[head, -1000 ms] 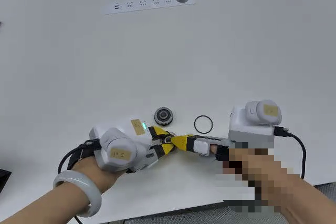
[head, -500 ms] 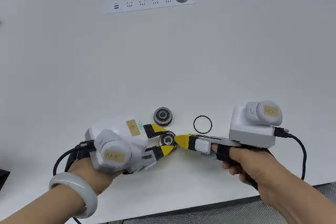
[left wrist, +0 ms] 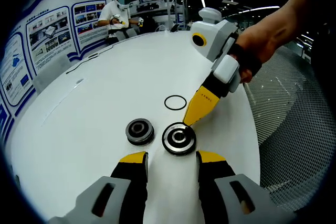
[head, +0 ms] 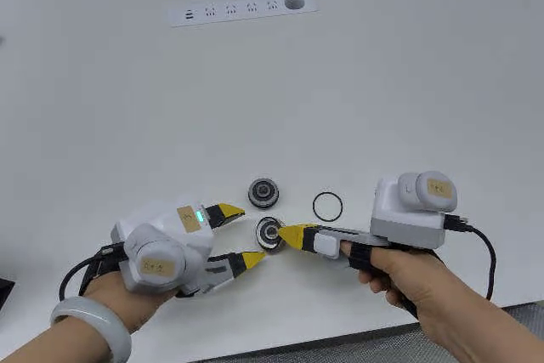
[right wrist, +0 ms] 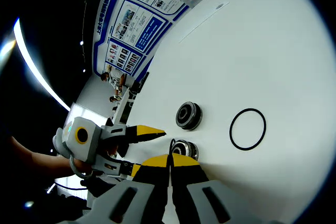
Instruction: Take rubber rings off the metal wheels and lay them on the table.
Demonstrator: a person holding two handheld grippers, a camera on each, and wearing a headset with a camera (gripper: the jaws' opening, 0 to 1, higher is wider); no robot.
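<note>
White power strip [head: 242, 8] lying flat; blue-framed wall posters [left wrist: 37, 32].

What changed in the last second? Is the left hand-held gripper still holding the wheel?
No. The left hand-held gripper opened, let go of the wheel and drew back toward the person; the wheel now lies on the table ahead of its jaws. The right hand-held gripper stays shut, tip at the wheel's rim. The second wheel and the loose ring stayed put.

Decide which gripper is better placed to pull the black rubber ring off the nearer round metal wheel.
Right, probably: the right gripper, shut, touches the nearer round metal wheel at its rim; the left gripper is open, short of it.
</note>
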